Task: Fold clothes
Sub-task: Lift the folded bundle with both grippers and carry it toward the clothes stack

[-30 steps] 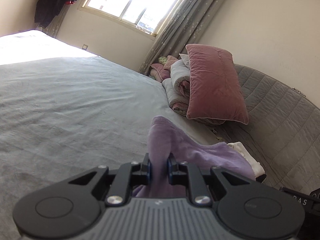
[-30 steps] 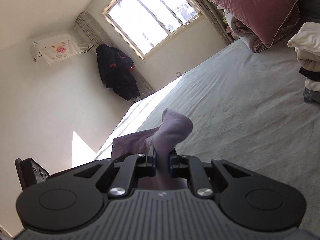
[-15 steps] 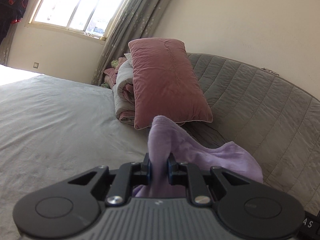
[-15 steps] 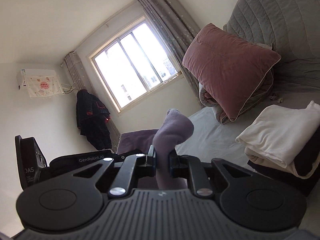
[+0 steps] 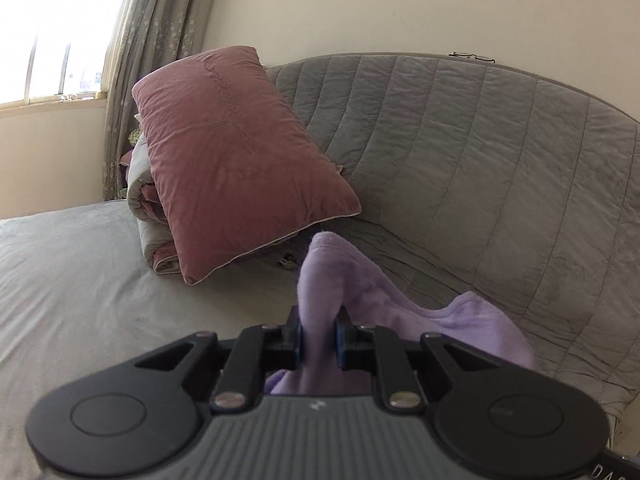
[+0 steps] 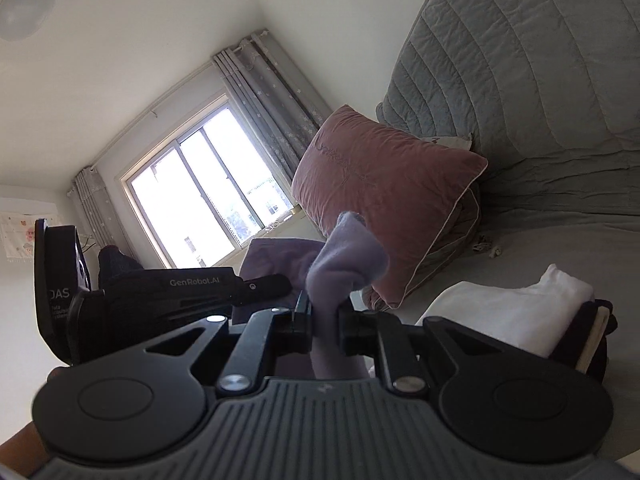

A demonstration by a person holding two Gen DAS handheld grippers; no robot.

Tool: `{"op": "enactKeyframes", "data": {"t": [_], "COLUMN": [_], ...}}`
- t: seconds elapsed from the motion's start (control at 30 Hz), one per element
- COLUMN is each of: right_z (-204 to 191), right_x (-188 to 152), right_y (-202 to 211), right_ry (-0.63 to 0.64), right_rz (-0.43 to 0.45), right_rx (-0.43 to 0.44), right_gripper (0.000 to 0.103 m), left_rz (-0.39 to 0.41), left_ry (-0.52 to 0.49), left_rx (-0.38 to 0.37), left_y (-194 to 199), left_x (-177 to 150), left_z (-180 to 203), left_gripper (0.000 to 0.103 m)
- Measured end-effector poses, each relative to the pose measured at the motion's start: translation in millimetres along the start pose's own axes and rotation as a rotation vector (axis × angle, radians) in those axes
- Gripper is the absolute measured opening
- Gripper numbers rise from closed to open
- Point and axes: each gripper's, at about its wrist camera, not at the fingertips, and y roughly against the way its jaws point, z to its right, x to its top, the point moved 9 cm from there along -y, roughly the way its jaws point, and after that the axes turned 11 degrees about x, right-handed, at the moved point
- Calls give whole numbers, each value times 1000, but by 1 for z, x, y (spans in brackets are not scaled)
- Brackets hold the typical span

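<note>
Both pairs of jaws are clenched on the lilac cloth: the left gripper pinches one bunched edge, the right gripper another. Between them the cloth hangs lifted, just in front of the pink pillow. Right of that pillow sits the folded pile, nearer the right gripper, likely the landing spot.

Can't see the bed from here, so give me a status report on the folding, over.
Left gripper and right gripper both shut on the purple garment, lifted between them. Folded pile close by on right. Pink pillow ahead; nothing blocking.
</note>
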Motion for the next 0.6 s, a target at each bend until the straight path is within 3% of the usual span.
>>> {"op": "enactKeyframes", "data": {"t": [0.27,0.33,0.4,0.5,0.6], "right_z": [72,88,105,123,130], "right_x": [16,13,4,-4,-2], "right_y": [3,1,-2,-1,4], "right_ry": [-53,-27,-3,30,71], "right_rz": [35,27,2,-21,-12], "right_rx": [-144,-189,-246,-312,-358], "right_gripper": [15,15,17,18,23], "left_rz": [-68,-68,-53,-40,2], "left_ry": [-203,-254,-303,-306,-210], "left_rx": [-43,-24,47,139,156], "left_y": [-79,-96,-112,-125,-117], "left_x": [-16,-23,-30,-36,-32], "left_z": [59,67,66,53,38], "left_gripper": [16,17,19,19,20]}}
